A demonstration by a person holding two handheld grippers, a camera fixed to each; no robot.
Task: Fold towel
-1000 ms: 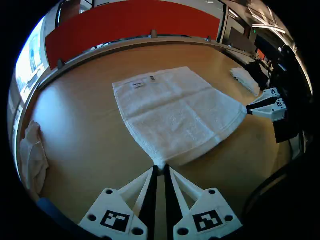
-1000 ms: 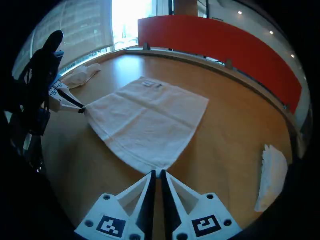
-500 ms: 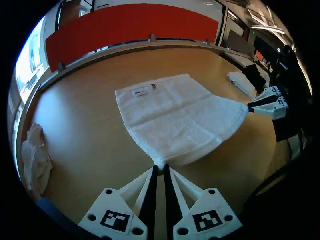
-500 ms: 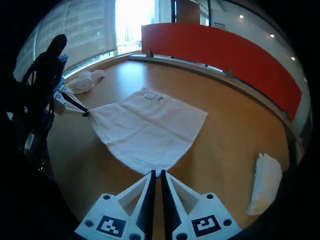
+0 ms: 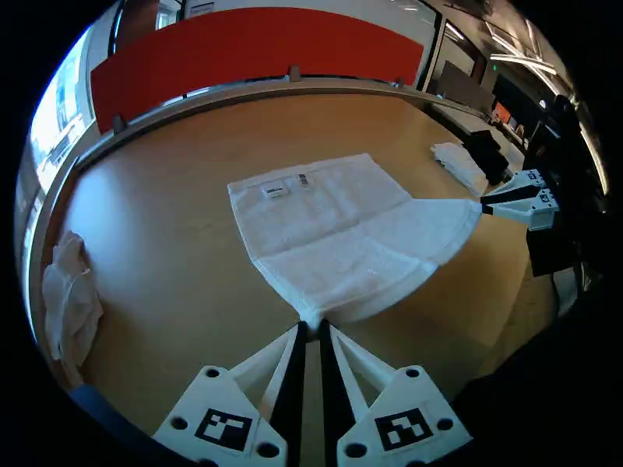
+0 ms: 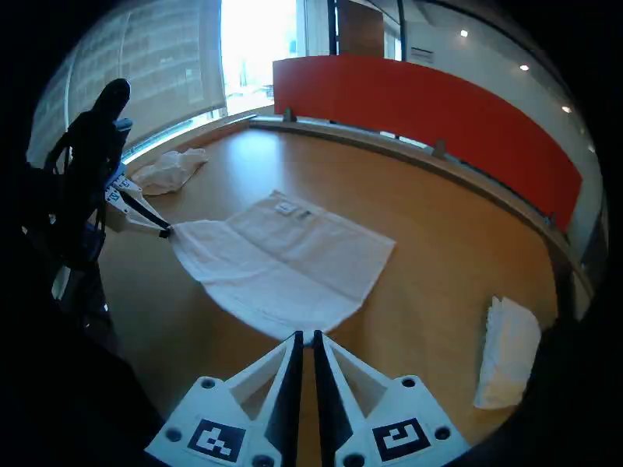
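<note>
left claw (image 5: 311,325), bottom centre: pinched shut on a corner of the towel (image 5: 343,233) | right claw (image 6: 305,335): likewise clamped on its corner | towel mid-frame, near edge held off the table (image 5: 156,233), likely to carry it over to the far edge

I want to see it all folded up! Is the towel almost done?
Just starting. Done: the left gripper and right gripper each pinch a near corner of the towel. In hand: that edge is raised off the table. Left: carrying it over to the far, labelled edge, which lies flat.
</note>
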